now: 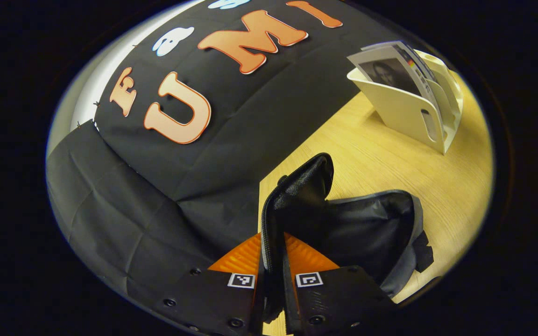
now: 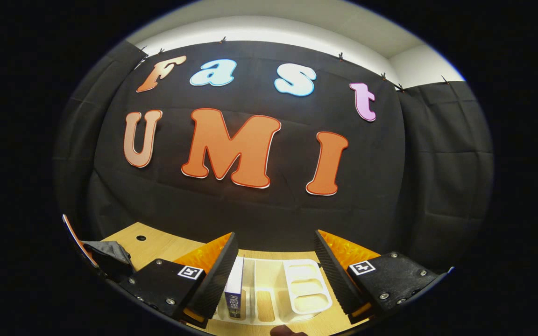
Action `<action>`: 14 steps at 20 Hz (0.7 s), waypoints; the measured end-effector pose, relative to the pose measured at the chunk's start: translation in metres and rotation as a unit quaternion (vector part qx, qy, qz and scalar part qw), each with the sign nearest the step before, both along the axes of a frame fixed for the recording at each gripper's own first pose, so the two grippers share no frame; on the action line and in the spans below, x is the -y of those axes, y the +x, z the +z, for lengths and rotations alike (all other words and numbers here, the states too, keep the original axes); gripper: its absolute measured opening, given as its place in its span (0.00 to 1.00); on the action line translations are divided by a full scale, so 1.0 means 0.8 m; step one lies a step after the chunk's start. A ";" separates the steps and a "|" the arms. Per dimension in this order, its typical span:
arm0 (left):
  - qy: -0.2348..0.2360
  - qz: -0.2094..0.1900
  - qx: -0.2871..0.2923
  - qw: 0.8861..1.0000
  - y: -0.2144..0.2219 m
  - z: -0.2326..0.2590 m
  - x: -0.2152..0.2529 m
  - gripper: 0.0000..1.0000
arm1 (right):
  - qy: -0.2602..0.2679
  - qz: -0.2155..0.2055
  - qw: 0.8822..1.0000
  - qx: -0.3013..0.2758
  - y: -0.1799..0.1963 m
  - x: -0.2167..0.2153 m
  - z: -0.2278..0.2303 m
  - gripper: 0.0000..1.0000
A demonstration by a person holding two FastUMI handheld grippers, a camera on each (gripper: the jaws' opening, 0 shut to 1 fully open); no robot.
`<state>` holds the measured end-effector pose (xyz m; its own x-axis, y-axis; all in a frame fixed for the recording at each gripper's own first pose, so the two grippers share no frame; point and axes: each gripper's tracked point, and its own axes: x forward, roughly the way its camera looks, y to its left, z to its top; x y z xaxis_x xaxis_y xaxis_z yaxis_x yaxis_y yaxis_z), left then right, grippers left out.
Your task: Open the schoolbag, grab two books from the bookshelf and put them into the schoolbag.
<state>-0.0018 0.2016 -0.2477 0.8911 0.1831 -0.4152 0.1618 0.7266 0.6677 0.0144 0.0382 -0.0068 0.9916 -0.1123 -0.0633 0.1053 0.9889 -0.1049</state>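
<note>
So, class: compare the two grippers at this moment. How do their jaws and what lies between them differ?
1. The left gripper has its jaws nearly closed, while the right gripper has its jaws spread wide.
2. The left gripper pinches the schoolbag's zippered edge; the right gripper holds nothing.
3. The left gripper sits at the schoolbag; the right gripper hovers above the bookshelf, with a book beside one jaw.
Both point toward the wooden table.
</note>
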 end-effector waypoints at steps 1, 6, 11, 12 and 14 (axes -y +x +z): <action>-0.011 -0.005 0.003 1.000 0.009 0.008 -0.007 0.17 | -0.003 0.000 1.000 0.002 0.002 -0.008 0.004 0.97; -0.094 -0.020 -0.020 0.995 0.032 0.032 -0.036 0.08 | -0.011 -0.008 1.000 0.003 0.012 -0.045 0.018 0.98; -0.166 -0.051 -0.077 0.982 0.055 0.042 -0.056 0.08 | -0.037 -0.014 0.999 -0.021 0.019 -0.077 0.025 0.97; -0.176 -0.059 -0.091 0.978 0.055 0.041 -0.059 0.08 | -0.044 -0.016 0.999 -0.028 0.020 -0.081 0.026 0.97; -0.202 -0.081 -0.113 0.969 0.059 0.050 -0.060 0.09 | -0.048 -0.015 0.998 -0.043 0.022 -0.094 0.027 0.98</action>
